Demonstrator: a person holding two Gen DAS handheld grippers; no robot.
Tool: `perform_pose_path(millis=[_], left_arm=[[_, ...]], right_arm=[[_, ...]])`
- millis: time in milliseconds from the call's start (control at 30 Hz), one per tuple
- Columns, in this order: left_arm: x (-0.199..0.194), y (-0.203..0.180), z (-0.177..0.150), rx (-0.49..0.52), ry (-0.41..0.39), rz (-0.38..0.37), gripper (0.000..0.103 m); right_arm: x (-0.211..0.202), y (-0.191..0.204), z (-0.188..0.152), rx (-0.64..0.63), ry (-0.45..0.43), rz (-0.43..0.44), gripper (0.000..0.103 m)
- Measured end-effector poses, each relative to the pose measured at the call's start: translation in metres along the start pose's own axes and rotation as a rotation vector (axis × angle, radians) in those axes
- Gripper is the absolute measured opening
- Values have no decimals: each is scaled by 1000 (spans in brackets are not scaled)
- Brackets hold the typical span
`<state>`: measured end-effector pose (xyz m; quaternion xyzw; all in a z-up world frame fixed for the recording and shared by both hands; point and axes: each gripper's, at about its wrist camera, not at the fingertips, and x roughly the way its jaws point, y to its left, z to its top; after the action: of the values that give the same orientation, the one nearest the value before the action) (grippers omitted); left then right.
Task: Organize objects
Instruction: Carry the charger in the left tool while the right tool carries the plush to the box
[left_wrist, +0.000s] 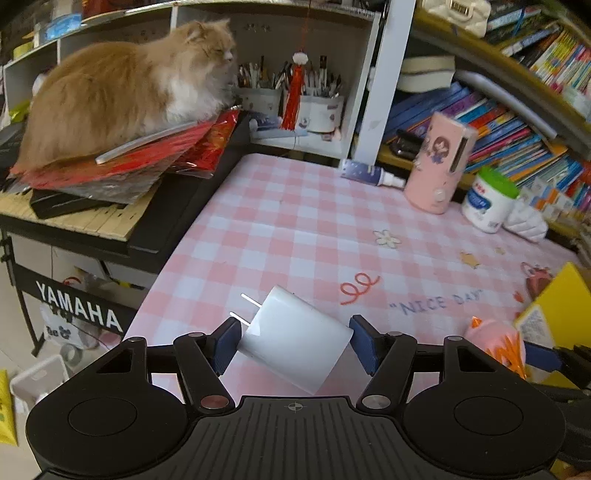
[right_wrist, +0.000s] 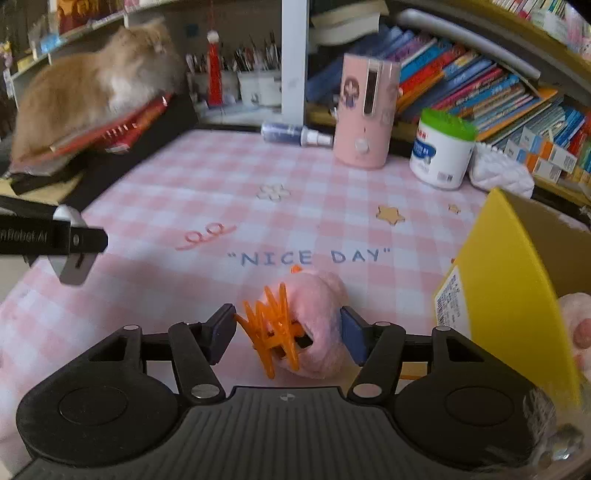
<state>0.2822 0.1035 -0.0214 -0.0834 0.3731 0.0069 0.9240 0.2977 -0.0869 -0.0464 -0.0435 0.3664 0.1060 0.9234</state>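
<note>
The left gripper (left_wrist: 291, 341) holds a white plug (left_wrist: 295, 341) over the pink table (left_wrist: 295, 206) near its left edge. The right gripper (right_wrist: 288, 332) squeezes an orange clip (right_wrist: 275, 325) with pink fluff beside the yellow box (right_wrist: 517, 295)

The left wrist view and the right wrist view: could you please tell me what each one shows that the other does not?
Only the left wrist view shows the white charger between the left tongs, and the Yamaha keyboard stand. Only the right wrist view shows the orange hair claw clearly between the right tongs. Both share the cat, pink humidifier, white jar and checked tablecloth.
</note>
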Motion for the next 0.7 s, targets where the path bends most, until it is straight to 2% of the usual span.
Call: perform_pose_path(millis=[300, 700], left_arm=[[-63, -3, -24, -24, -48, -61, 64], [-152, -6, -84, -2, -98, -126, 64]], right_arm=[[-65, 4, -13, -4, -47, 55, 58], [-140, 19, -51, 5, -83, 77, 59]])
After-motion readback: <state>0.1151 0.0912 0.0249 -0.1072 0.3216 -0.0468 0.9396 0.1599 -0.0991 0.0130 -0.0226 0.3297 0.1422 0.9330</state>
